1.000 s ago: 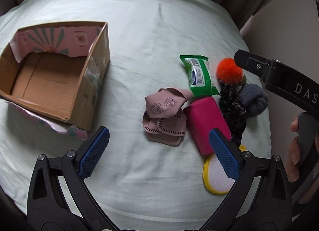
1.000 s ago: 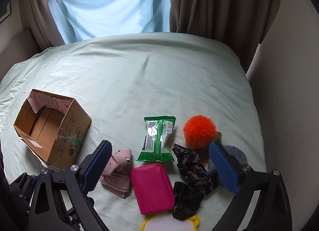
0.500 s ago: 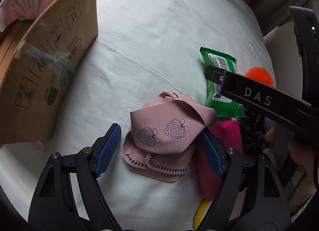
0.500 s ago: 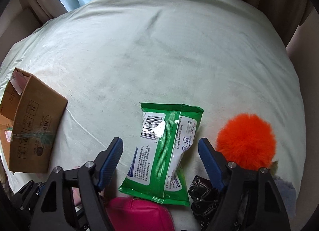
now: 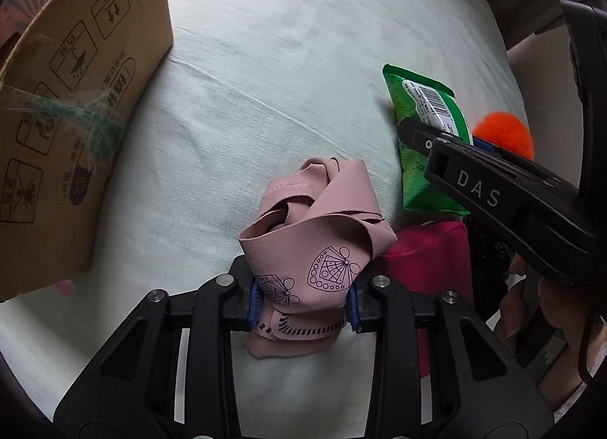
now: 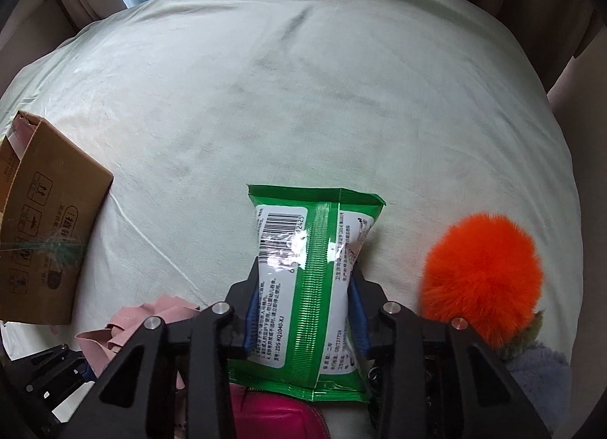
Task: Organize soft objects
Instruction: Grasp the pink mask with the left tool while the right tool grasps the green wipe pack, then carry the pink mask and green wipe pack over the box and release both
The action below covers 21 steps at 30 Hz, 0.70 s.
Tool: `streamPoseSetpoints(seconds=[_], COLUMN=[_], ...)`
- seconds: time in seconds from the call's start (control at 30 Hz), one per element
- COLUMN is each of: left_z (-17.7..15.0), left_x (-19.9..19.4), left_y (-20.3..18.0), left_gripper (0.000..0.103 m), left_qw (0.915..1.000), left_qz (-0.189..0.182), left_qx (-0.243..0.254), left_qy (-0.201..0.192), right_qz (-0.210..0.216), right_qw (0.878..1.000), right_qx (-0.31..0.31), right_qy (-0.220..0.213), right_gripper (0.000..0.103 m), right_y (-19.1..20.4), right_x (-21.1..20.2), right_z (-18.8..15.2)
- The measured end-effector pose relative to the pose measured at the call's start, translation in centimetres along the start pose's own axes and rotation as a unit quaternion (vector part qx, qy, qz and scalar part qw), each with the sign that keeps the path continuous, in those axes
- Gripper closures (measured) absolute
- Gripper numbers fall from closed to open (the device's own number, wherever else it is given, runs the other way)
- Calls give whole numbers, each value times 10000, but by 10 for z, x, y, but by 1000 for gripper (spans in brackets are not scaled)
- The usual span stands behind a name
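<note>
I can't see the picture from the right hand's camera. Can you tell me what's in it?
The right gripper squeezes a green wipes packet between its blue pads on a pale green bedsheet. A fluffy orange pom-pom sits to the packet's right, a cardboard box far to its left, and pink cloth and a magenta pouch lie near the bottom.

Glossy crinkled green plastic wipes pack (image 6: 311, 287); matt, soft pink printed cloth (image 5: 322, 245); fluffy orange pompom (image 6: 481, 276); rough brown cardboard box (image 5: 72, 128).
</note>
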<state>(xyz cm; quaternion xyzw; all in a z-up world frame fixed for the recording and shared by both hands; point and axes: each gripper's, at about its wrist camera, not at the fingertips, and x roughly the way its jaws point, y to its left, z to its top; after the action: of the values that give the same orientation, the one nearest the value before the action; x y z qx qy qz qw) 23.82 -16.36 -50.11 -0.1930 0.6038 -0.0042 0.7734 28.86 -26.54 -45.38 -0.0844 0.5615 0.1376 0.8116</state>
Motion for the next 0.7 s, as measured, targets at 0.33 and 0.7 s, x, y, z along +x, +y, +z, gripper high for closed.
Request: streamPoseSetpoints(seconds=[0.33,0.7], left_z=[8,25], left_x=[-39,-154], left_y=[0,-11], left_gripper=[76,76], left_qw=[9990,9933], left_qz=[50,-313], left_qx=[240,578], left_qy=[-365,-949], right_qz=[45,-56], right_qw=[9991,9937], right_qx=[193,554], right_qy=[-373,-976], right_gripper=[72,72], right_y=[11,27], right_x=[-49,-189], right_z=[-1,13])
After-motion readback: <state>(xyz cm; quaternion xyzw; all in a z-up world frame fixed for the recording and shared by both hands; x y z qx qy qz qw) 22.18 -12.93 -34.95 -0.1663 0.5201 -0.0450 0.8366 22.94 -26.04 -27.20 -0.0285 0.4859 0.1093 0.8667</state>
